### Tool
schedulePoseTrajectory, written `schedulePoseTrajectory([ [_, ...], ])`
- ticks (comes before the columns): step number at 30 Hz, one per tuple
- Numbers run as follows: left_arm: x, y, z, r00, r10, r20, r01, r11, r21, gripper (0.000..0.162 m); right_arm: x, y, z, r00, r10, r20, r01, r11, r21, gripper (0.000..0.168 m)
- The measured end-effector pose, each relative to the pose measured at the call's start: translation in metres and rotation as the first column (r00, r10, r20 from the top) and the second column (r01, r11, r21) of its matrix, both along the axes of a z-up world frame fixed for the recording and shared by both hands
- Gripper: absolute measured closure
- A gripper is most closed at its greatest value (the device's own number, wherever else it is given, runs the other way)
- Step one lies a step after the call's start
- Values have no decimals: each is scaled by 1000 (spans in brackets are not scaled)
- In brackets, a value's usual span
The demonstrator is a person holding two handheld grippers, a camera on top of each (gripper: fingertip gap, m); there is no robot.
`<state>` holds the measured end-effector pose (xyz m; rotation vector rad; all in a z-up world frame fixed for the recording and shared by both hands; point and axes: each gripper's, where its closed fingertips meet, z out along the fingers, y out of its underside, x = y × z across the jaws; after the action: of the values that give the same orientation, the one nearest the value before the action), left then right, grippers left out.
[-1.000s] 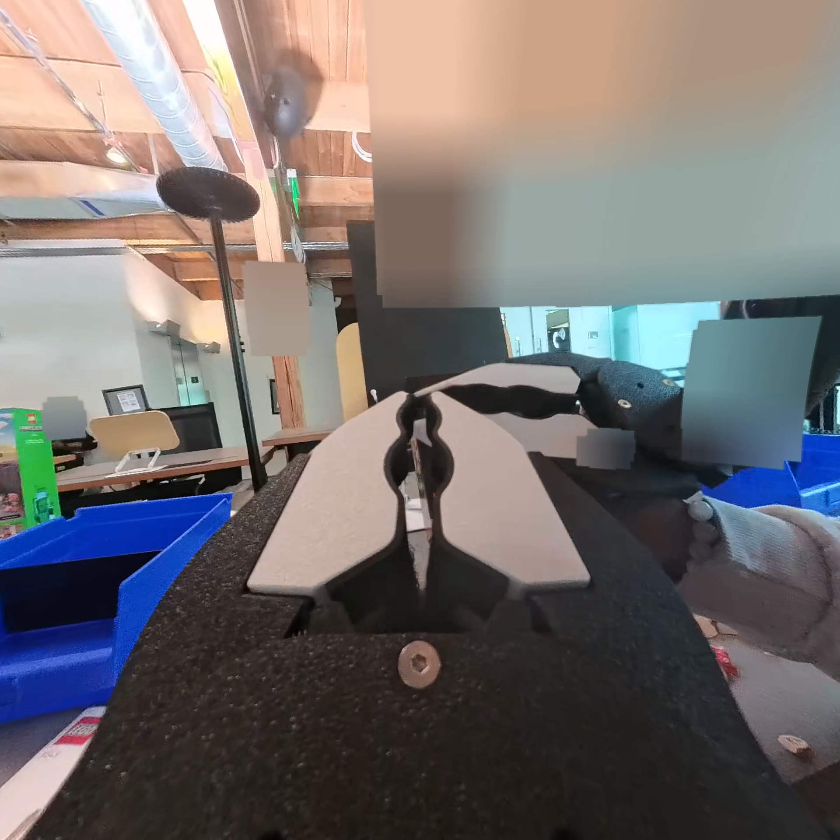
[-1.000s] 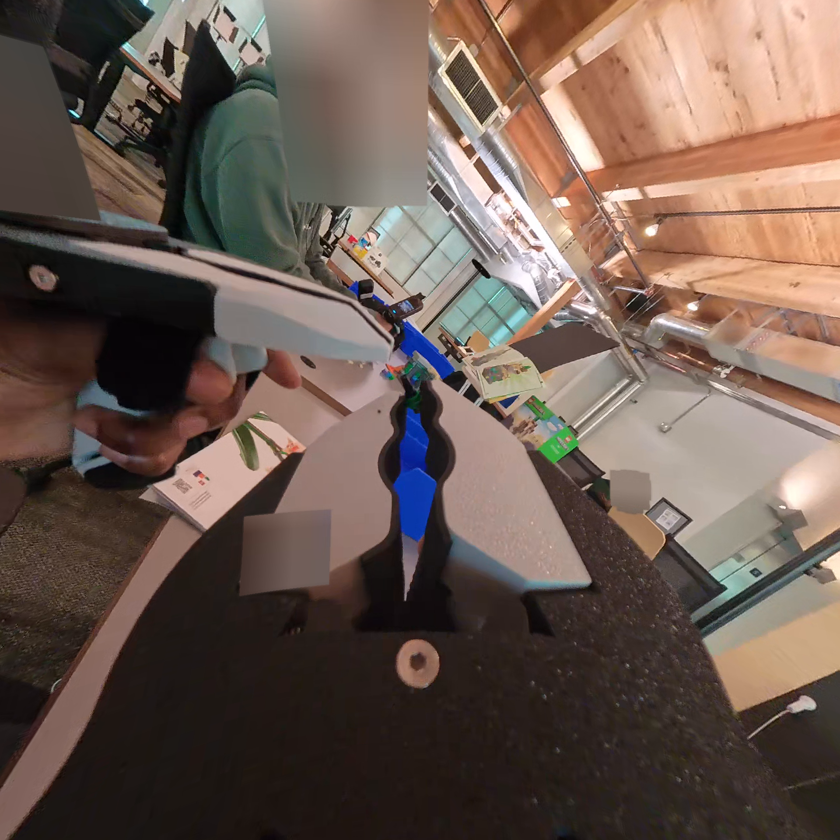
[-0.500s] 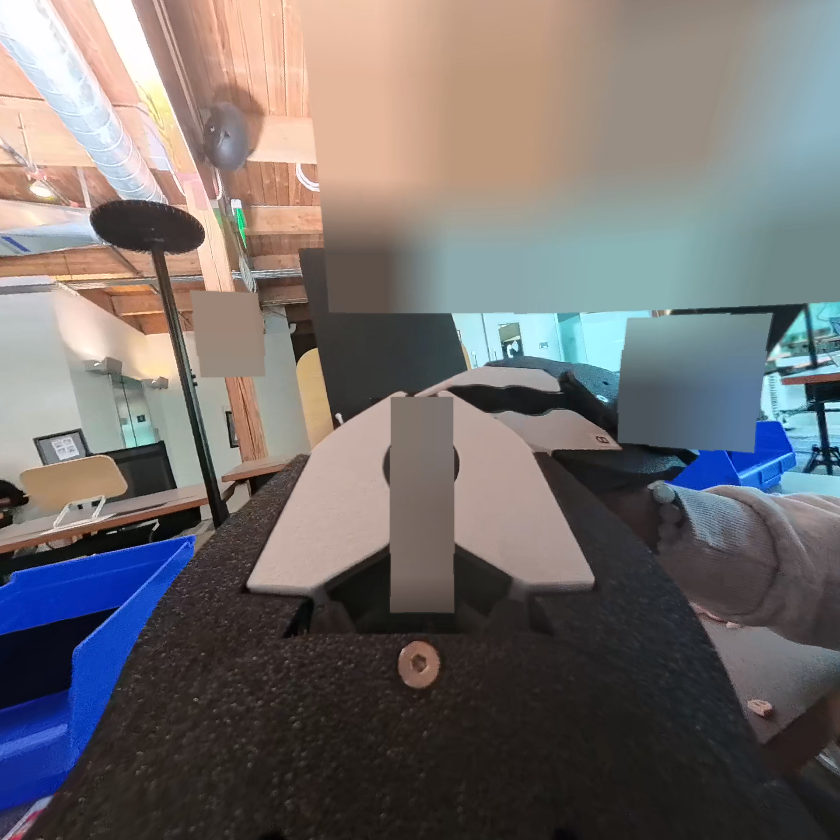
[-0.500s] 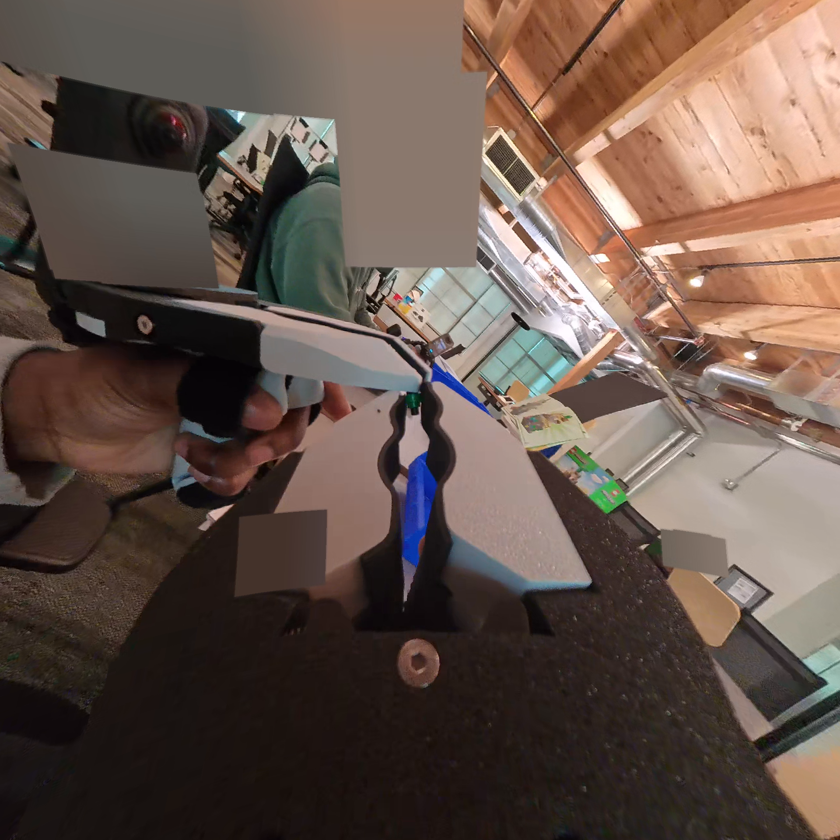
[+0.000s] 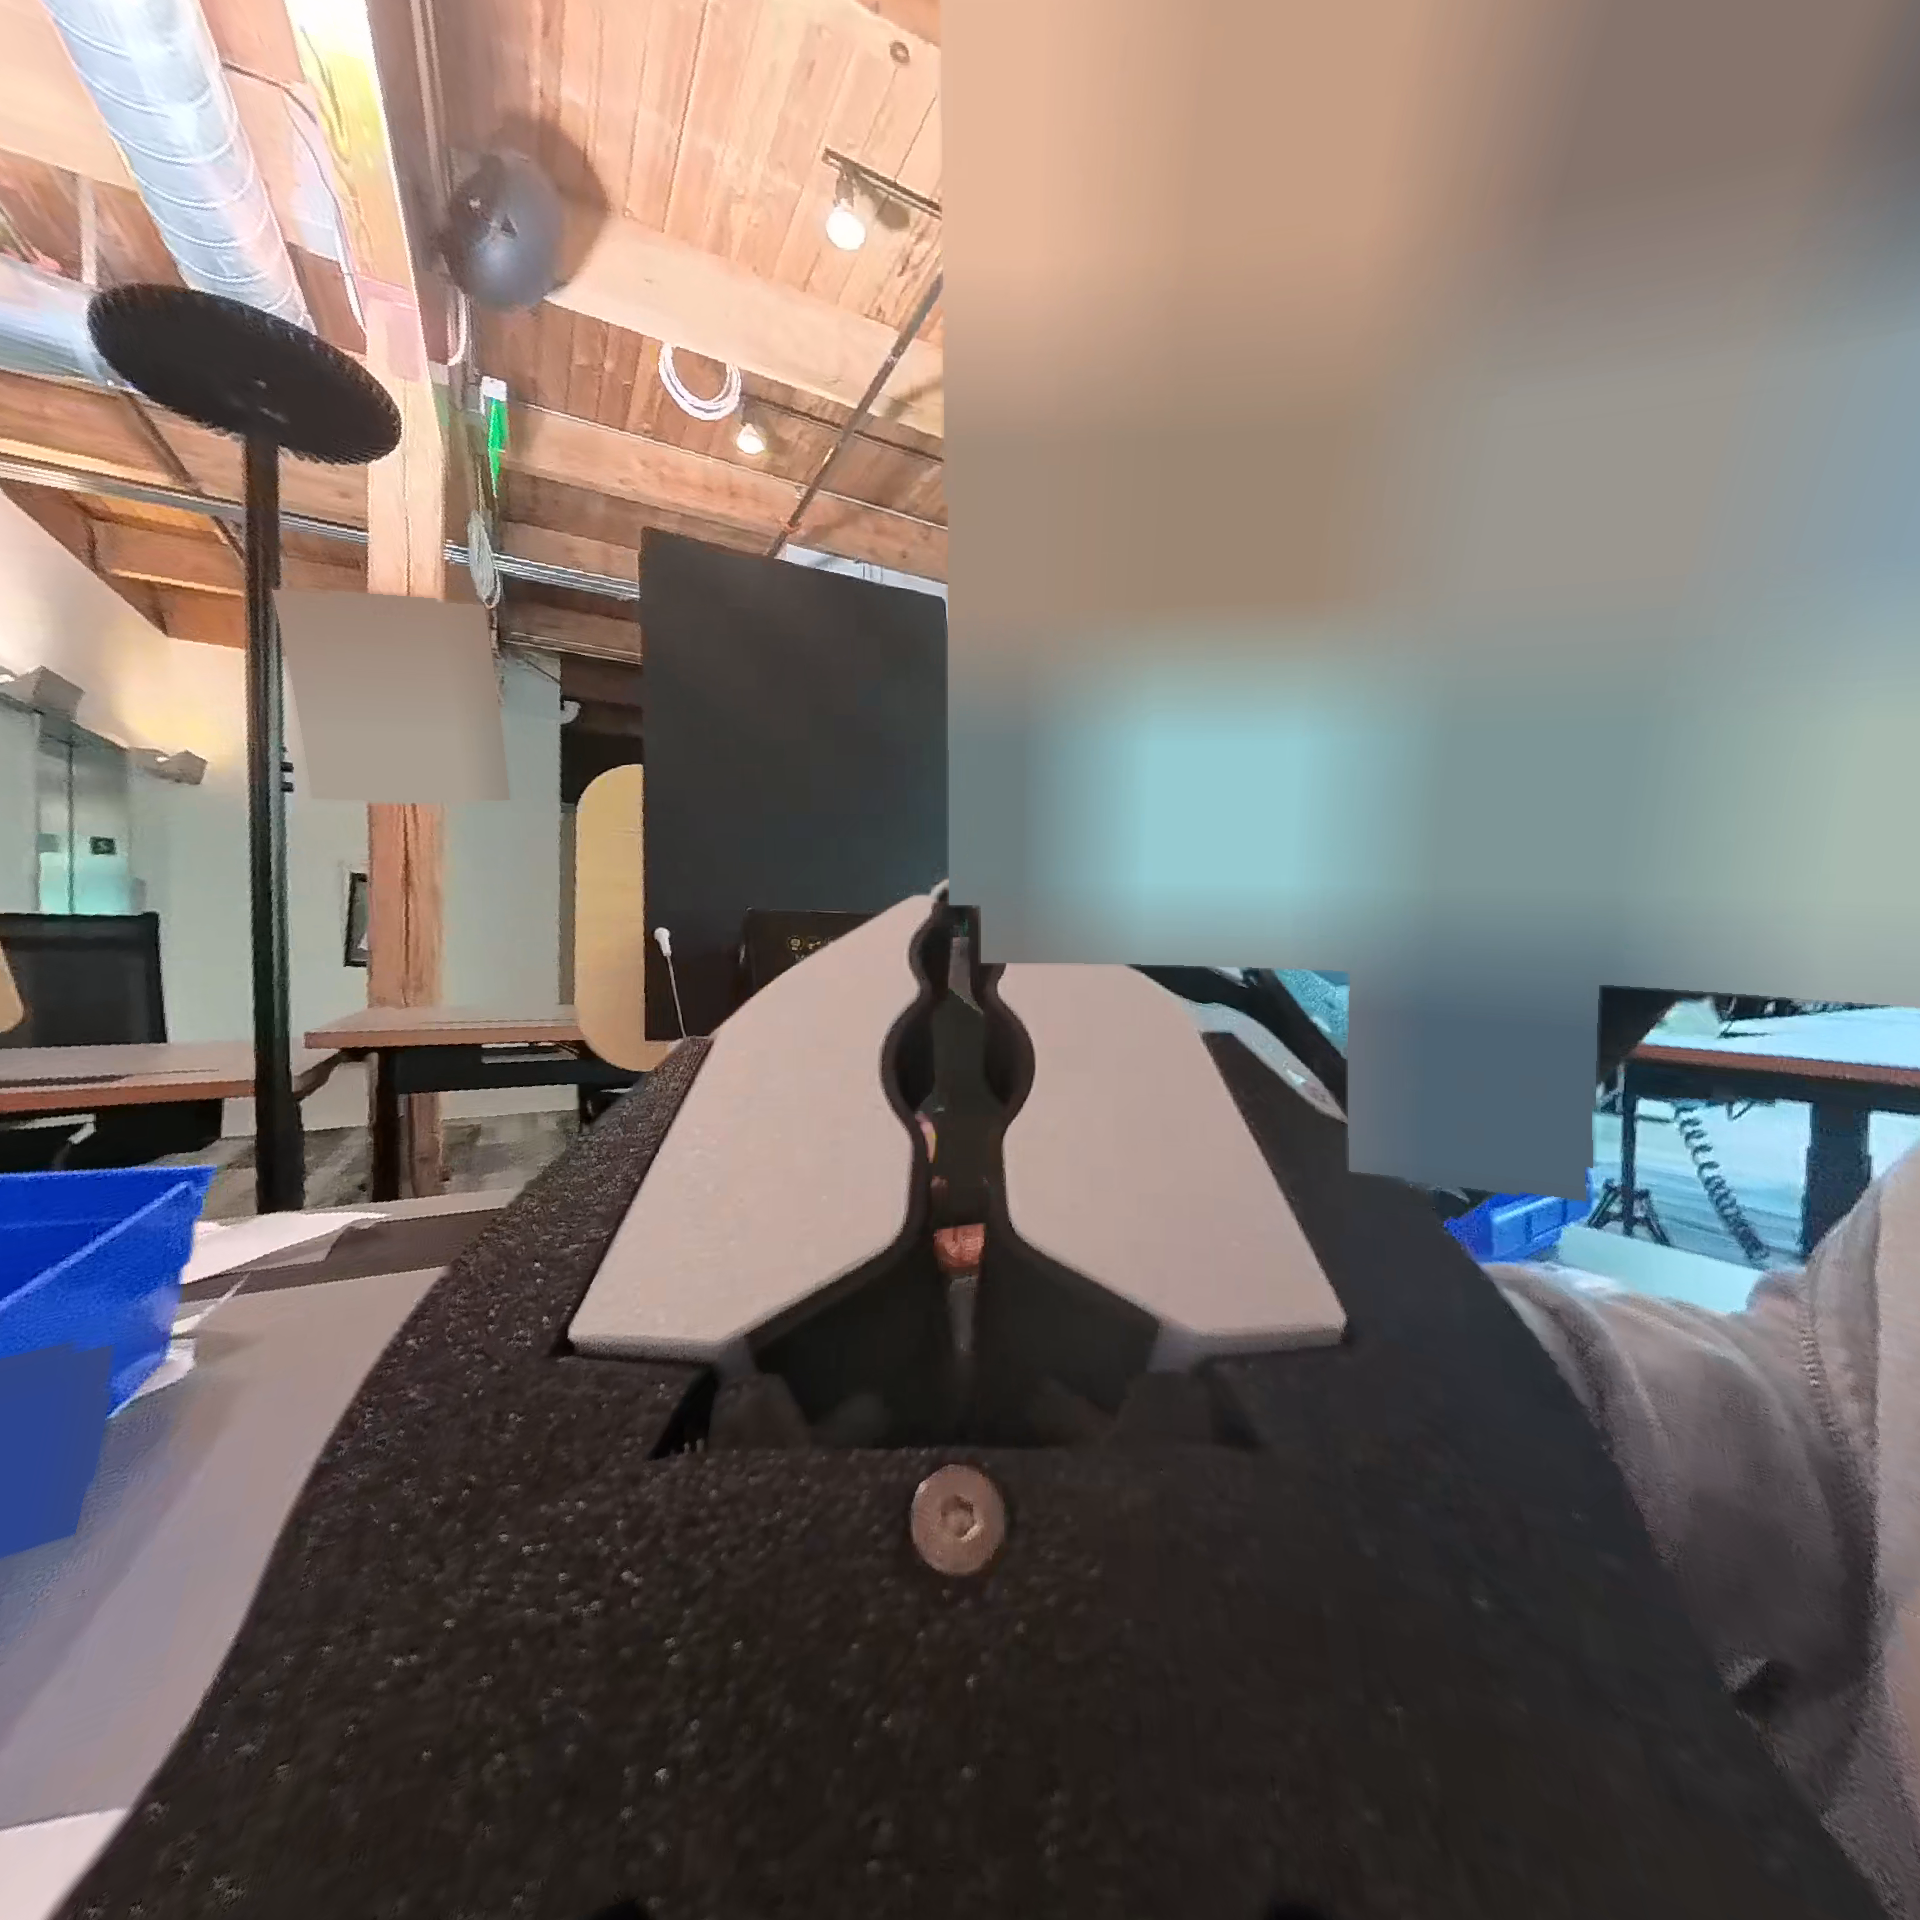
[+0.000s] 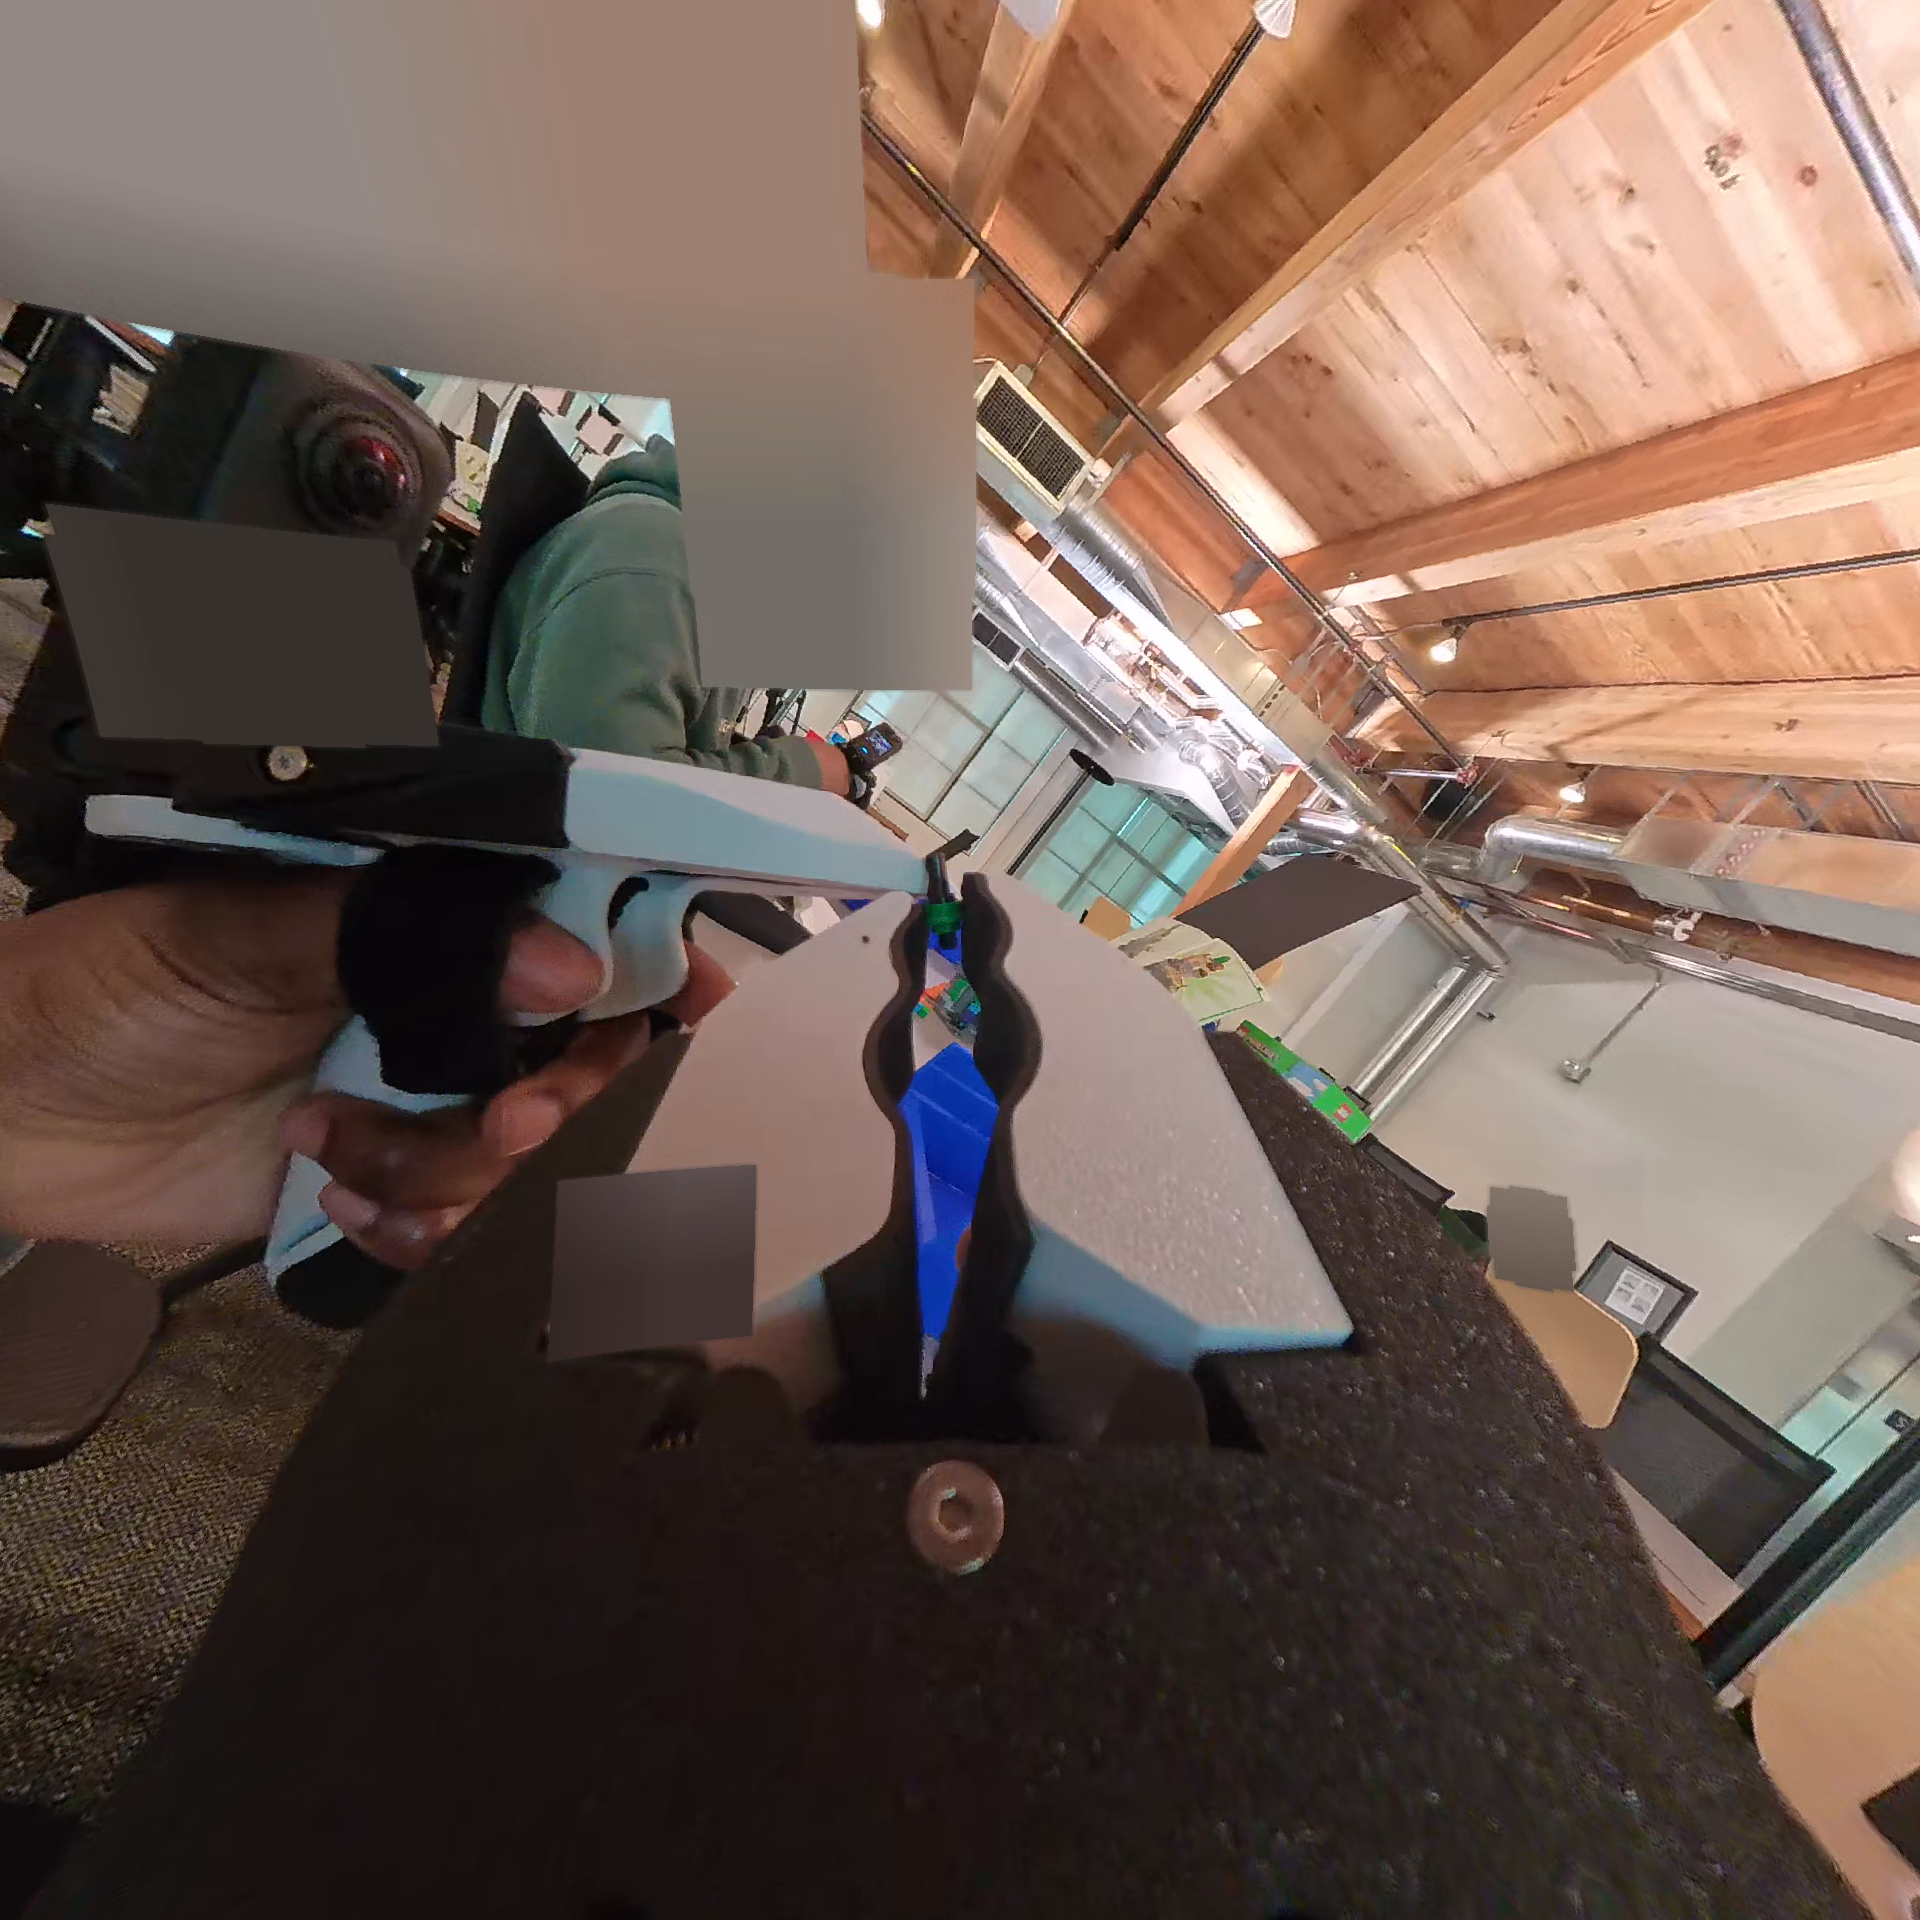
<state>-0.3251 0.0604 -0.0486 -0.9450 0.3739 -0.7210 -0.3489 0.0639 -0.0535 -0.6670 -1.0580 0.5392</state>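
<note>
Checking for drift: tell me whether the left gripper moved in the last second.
Yes. The left gripper swung right: the black floor lamp slid left in its view.

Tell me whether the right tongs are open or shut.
Shut: the right tongs pinch a small green piece at their tips, leaving only a narrow slit behind it.

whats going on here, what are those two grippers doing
A person holds a gripper in each hand, with the tips brought together in the air. The right gripper has its fingers pinched on a small green piece. The left gripper, held in a hand, meets that piece at its tip; its own grip is unclear.
</note>
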Motion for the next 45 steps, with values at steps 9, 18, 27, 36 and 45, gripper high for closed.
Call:
schedulePoseTrajectory([
  [9,17,5,-6,993,-8,-120,11,1000,28,160,13,9,-6,999,-44,21,45,998,-38,162],
  [18,29,15,-9,988,-16,-155,27,998,65,155,24,18,-14,997,-73,18,75,991,-110,162],
  [27,37,20,-8,988,-28,-149,45,993,110,149,34,25,-15,998,-63,-25,57,980,-191,162],
  [36,49,22,-10,981,-84,-174,101,991,91,157,40,29,-16,993,-110,-31,103,979,-176,162],
  [45,53,21,-10,982,-113,-151,122,991,53,160,49,31,-11,985,-153,-81,139,979,-148,162],
])
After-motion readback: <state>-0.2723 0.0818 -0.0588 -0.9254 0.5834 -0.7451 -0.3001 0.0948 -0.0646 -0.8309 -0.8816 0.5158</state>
